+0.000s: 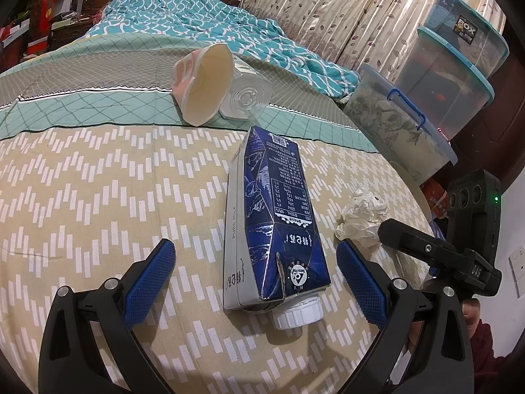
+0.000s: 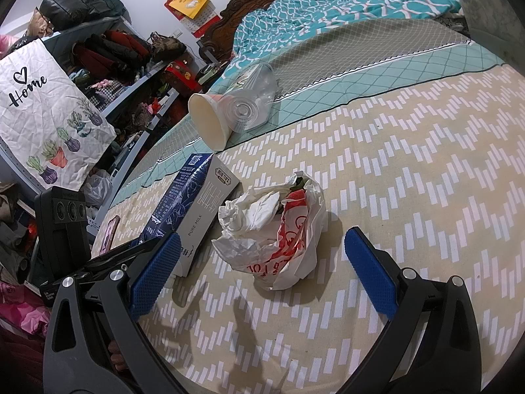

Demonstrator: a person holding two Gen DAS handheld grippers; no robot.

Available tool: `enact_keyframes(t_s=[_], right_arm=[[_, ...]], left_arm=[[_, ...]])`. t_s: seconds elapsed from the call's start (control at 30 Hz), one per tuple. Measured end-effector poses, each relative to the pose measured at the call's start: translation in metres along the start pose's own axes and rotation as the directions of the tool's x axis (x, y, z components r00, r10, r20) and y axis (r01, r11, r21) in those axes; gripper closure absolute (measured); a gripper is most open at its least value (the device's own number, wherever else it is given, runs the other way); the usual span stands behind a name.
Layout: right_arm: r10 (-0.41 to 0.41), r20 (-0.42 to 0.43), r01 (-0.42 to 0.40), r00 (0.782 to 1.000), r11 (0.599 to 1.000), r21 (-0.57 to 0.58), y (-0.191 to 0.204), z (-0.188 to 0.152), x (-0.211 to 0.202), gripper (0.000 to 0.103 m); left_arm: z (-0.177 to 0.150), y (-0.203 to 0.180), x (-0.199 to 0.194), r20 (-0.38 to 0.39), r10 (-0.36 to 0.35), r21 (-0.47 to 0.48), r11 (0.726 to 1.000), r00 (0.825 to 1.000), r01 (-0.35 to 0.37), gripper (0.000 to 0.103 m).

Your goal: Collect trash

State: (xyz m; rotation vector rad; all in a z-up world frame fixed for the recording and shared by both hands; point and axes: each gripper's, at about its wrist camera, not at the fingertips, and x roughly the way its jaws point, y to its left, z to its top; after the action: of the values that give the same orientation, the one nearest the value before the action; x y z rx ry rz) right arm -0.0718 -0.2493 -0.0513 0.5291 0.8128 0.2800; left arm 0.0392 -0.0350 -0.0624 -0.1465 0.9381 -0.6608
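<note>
Nearest, low in the left wrist view, the left gripper (image 1: pixel 254 282) is spread wide with nothing held; its blue pads flank the capped end of the milk carton (image 1: pixel 274 226), which lies flat on the bed (image 1: pixel 98 197), not yet touched. Low in the right wrist view, the right gripper (image 2: pixel 262 266) gapes equally wide and empty, just short of the crumpled plastic bag (image 2: pixel 279 229) stuffed with tissue, centre frame, beside the carton (image 2: pixel 197 207).

Further up, mid-frame, a paper cup (image 1: pixel 203 85) and a clear plastic cup (image 1: pixel 246 95) lie tipped over, touching, at the green band of the bedspread. Beyond: rumpled teal quilt (image 1: pixel 197 16), storage boxes (image 1: pixel 443 82) upper right.

Judgement: approach stage, nothing collected yet. Next calls for advancing each gripper until the pads straddle its item, then closing — firmly on the carton's stiff body, gently deeper on the bag, which may slip or shed tissue.
</note>
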Motion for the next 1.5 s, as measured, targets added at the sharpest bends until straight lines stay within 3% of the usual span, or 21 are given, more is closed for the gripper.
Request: enact_keyframes(t_s=[0.63,1.5], right_arm=[[0.000,0.000,0.000,1.000,1.000,0.000,0.000,0.000,0.000,0.004],[0.000,0.001,0.000,1.000,1.000,0.000,-0.001,-0.001,0.000,0.004]], left_arm=[[-0.002,-0.011,0.003,-0.017,0.048,0.038,0.998,0.999,-0.047,0.008],[-0.003,-0.013,0.002,-0.017,0.051,0.039,0.998,0.999,-0.050,0.008]])
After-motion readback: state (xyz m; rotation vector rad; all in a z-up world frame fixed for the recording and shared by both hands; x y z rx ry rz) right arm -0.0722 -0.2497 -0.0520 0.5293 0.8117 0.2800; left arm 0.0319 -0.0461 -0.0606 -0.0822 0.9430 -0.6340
